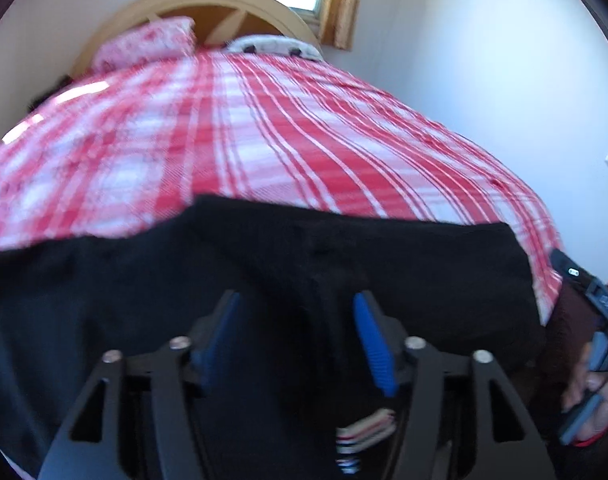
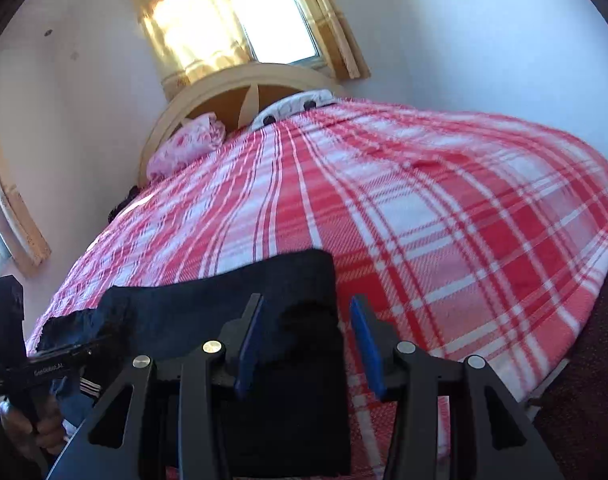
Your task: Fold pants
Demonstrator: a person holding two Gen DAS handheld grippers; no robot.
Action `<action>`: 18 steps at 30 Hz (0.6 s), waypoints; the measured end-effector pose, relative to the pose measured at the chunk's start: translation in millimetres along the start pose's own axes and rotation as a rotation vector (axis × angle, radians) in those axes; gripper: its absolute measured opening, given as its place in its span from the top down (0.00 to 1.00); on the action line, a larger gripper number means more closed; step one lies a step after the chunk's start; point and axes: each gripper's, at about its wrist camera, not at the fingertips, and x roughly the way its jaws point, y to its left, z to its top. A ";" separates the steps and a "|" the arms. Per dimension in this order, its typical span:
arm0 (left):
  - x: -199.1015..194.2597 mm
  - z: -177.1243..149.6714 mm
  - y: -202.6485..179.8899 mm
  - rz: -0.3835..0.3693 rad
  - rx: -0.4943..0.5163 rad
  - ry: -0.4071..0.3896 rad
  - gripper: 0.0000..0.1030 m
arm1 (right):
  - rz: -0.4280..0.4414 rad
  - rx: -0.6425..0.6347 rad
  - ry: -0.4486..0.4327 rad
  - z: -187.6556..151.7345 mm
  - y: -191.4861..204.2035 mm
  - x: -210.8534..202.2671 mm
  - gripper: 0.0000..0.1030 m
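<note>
The dark navy pants [image 1: 304, 264] lie across the near edge of the bed, with a striped trim [image 1: 363, 436] low between my left fingers. My left gripper [image 1: 296, 308] is open just above the cloth, its blue pads apart. In the right wrist view the pants [image 2: 208, 300] spread left and a folded end [image 2: 304, 380] hangs down between the fingers. My right gripper [image 2: 305, 312] is open around that end, pads not pressing it. The left gripper's body [image 2: 28, 368] shows at the far left, and the right gripper's body [image 1: 599, 320] shows at the left view's right edge.
The bed has a red and white plaid cover [image 2: 423, 220]. A pink pillow [image 2: 188, 144] and a white pillow [image 2: 300, 106] lie by the wooden headboard [image 2: 240, 88]. A curtained window [image 2: 240, 24] is behind it. A white wall runs along the right.
</note>
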 end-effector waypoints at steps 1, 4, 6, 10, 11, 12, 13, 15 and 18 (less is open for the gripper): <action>-4.0 2.9 4.0 0.015 0.005 -0.017 0.38 | -0.005 -0.011 -0.011 1.2 -0.5 -7.7 0.55; -16.7 7.9 5.6 0.024 0.032 -0.056 0.38 | 0.019 -0.023 0.000 -1.6 -0.3 -24.5 0.55; -17.3 12.9 -6.2 -0.007 0.087 -0.077 0.38 | 0.017 -0.037 0.016 -10.4 4.1 -34.8 0.64; -6.3 5.4 -33.8 -0.050 0.189 -0.057 0.36 | -0.002 -0.057 0.055 -28.0 10.3 -45.1 0.77; -2.2 1.7 -37.8 -0.048 0.204 -0.034 0.36 | 0.009 -0.055 0.064 -32.5 11.3 -44.9 0.77; 3.4 -1.8 -40.4 -0.045 0.214 -0.008 0.36 | 0.023 -0.062 0.084 -38.5 12.8 -41.1 0.77; 7.5 -5.6 -41.9 -0.040 0.225 0.020 0.36 | 0.034 -0.071 0.120 -45.0 15.1 -33.3 0.77; 14.5 -17.6 -38.7 0.002 0.263 0.085 0.36 | 0.008 -0.081 0.214 -61.3 16.5 -13.9 0.77; 0.8 -30.3 -20.5 0.018 0.267 0.090 0.32 | -0.039 -0.095 0.294 -74.9 16.2 -4.8 0.77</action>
